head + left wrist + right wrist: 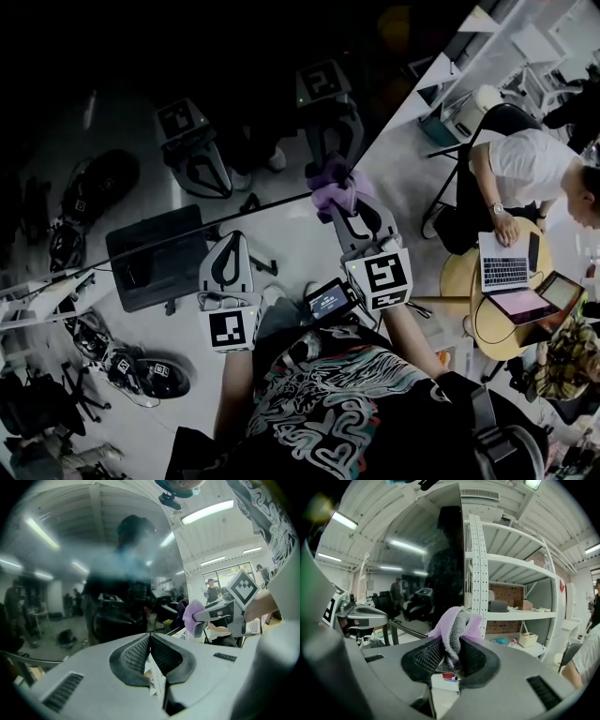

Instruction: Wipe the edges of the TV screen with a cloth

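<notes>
The TV screen [187, 112] is a big dark glass pane that mirrors both grippers. A purple cloth [333, 187] is pinched in my right gripper [342, 202] and rests against the screen's lower right corner, where the bottom and right edges meet. In the right gripper view the cloth [454, 625] bulges up between the shut jaws, with the screen's edge [461, 550] just behind it. My left gripper [231, 238] is shut and empty, its tips near the bottom edge, left of the cloth. In the left gripper view its jaws [150, 641] meet, and the cloth [190, 613] shows to the right.
White perforated shelving [515, 583] stands right of the screen. A person [525, 169] sits at a round wooden table [459, 277] with laptops on the right. Bags and gear [141, 370] lie on the floor at lower left.
</notes>
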Available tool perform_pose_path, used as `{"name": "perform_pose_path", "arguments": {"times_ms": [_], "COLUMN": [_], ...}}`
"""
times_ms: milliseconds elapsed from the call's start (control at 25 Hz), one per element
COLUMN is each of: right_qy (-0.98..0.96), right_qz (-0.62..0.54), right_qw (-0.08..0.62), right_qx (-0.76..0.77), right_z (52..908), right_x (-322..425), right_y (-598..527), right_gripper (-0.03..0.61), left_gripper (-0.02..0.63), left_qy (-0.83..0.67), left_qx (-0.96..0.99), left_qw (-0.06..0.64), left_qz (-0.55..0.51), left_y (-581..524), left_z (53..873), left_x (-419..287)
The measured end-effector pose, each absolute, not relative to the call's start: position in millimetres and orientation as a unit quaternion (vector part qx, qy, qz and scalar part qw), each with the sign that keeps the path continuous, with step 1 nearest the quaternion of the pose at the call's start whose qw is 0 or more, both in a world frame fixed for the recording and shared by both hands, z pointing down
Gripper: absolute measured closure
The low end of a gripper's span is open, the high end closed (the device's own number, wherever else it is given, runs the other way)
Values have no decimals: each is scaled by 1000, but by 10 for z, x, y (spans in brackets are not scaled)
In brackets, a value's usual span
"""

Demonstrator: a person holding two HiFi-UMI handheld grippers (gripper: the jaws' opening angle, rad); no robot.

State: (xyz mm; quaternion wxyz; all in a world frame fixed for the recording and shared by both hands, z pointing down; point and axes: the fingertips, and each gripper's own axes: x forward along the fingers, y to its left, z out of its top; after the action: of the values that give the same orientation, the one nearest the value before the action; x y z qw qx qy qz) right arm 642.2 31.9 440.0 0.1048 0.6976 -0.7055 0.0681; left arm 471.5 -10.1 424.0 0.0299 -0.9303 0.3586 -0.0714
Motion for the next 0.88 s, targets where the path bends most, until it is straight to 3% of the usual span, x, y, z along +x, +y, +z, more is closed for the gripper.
{"name": "perform_pose_path", "arguments": {"times_ms": [880], "right_qy": [-734], "right_qz": [63], "right_qw": [101], "right_qx": [668], "right_z": [4422], "right_x": [6262], "right_y": [250], "right_gripper": [457], "left_gripper": [595], "left_qy": [355], "left_qx": [-927], "left_qw": [39], "left_qz": [-112], "left_y": [-104], "left_z": [4378], "left_x": [4655]}}
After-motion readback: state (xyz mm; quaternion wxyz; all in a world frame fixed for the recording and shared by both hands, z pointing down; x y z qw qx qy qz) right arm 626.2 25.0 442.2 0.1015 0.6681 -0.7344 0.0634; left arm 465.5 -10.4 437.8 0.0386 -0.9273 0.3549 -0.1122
